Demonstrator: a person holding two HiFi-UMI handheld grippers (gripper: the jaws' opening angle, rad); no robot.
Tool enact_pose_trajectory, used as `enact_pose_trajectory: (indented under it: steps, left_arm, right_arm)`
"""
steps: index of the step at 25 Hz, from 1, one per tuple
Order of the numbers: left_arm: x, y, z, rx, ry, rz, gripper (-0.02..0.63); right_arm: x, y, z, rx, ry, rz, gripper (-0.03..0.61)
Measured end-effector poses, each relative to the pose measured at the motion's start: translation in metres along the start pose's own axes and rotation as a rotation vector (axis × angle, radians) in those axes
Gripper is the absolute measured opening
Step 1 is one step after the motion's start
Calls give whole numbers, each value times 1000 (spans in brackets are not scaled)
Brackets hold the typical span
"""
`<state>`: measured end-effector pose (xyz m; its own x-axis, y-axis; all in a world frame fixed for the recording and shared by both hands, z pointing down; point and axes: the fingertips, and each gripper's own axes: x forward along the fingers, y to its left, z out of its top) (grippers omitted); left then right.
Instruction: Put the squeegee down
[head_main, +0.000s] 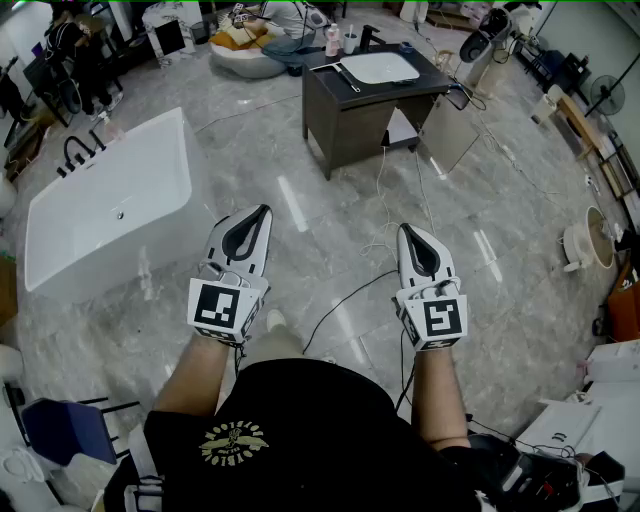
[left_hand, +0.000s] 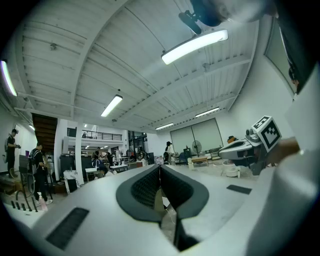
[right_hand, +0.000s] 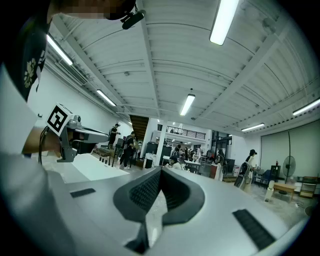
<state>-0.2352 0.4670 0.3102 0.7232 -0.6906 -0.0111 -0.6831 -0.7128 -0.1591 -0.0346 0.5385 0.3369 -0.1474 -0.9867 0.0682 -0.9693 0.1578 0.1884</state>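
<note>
Currently both grippers are held level over the grey marble floor (head_main: 300, 210), side by side and well apart, pointing away from the person in the black shirt (head_main: 290, 430). The left gripper (head_main: 264, 209) has its jaws pressed together with nothing between the dark pads, as its own view shows plainly. The right gripper (head_main: 405, 229) is the same, jaws together and empty. Each carries its marker cube (head_main: 224, 309) at the near end, by the hand. The squeegee (head_main: 345, 76), or what looks to be it, a slim dark T-shaped tool, lies flat on the top of the dark vanity cabinet (head_main: 350, 120) at the far side of the scene, just left of the white basin (head_main: 380, 67) and well away from both grippers. A white bathtub (head_main: 110, 200) stands on the floor to the far left of the left gripper. A thin black cable (head_main: 345, 298) trails across the floor between the two grippers. A standing fan (head_main: 605, 95) is at the far right. Both gripper views look out level into a big hall with people standing far off under strip lights.
</note>
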Motion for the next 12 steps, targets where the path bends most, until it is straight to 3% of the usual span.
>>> enact_pose_trajectory:
  steps: [12]
  left_arm:
    - [3,-19,6,77,-1,37,25]
  right_arm:
    - [-15,-14,-19,47,-8,35,21]
